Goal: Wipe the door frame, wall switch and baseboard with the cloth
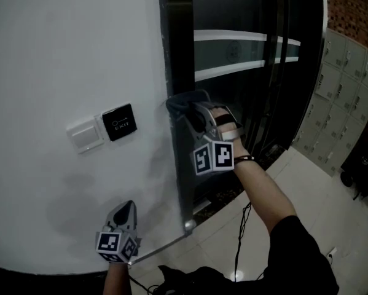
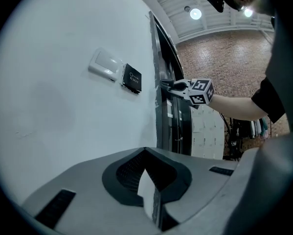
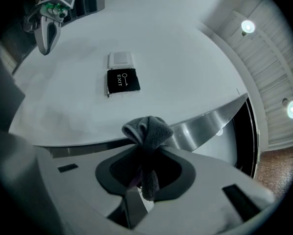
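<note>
The right gripper's [image 3: 145, 190] jaws were clamped on the bunched grey cloth [image 3: 147, 130], whose wad lay against the steel door frame [image 3: 205, 127], near the wall switch [image 3: 120, 59]. The left gripper [image 2: 151, 204], jaws together and empty, hung low by the wall. With so little cloth protruding, the hard jaws might scrape the frame, or the wad might snag and pull loose.

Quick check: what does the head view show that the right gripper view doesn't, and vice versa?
Head view only: the lockers and tiled floor. Right gripper view only: ceiling lights, and a close look at the right gripper with its jaws pinching the cloth. Both: wall switch, EXIT button, door frame, left gripper, cloth.
</note>
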`<state>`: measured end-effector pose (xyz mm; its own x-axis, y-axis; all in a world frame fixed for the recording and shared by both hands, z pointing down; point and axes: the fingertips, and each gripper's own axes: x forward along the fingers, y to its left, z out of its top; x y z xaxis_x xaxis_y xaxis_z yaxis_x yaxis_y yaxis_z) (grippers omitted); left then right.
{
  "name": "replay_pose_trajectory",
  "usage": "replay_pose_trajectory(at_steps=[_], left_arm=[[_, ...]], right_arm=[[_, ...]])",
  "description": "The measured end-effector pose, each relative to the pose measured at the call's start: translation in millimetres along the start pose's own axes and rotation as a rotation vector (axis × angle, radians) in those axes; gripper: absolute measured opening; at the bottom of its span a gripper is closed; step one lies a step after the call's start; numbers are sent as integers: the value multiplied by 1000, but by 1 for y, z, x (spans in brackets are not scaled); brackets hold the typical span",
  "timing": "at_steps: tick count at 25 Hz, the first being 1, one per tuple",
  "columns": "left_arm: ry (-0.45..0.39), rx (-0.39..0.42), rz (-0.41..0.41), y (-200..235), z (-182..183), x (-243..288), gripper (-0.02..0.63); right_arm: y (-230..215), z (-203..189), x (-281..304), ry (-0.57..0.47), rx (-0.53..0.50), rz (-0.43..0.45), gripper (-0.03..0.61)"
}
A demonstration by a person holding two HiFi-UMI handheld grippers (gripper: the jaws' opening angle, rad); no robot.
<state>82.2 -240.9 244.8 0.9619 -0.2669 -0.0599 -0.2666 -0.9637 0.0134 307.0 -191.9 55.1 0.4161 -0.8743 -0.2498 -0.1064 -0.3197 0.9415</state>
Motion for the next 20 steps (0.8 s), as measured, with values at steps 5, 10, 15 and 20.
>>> replay_pose_trajectory(at_steps=[5, 10, 15, 20], left_arm=[[12, 17, 1, 2, -1, 0, -8], [40, 5, -4, 2, -10, 1, -8], [49, 18, -16, -4, -13, 7, -8], [48, 19, 23, -4, -17, 11, -8]], right_arm=[[18, -6, -5, 12, 5, 10, 84], [44, -14, -13, 24, 2, 53, 83], [68, -20, -20, 27, -6, 82, 84], [97, -28, -29, 27, -10, 130, 84]])
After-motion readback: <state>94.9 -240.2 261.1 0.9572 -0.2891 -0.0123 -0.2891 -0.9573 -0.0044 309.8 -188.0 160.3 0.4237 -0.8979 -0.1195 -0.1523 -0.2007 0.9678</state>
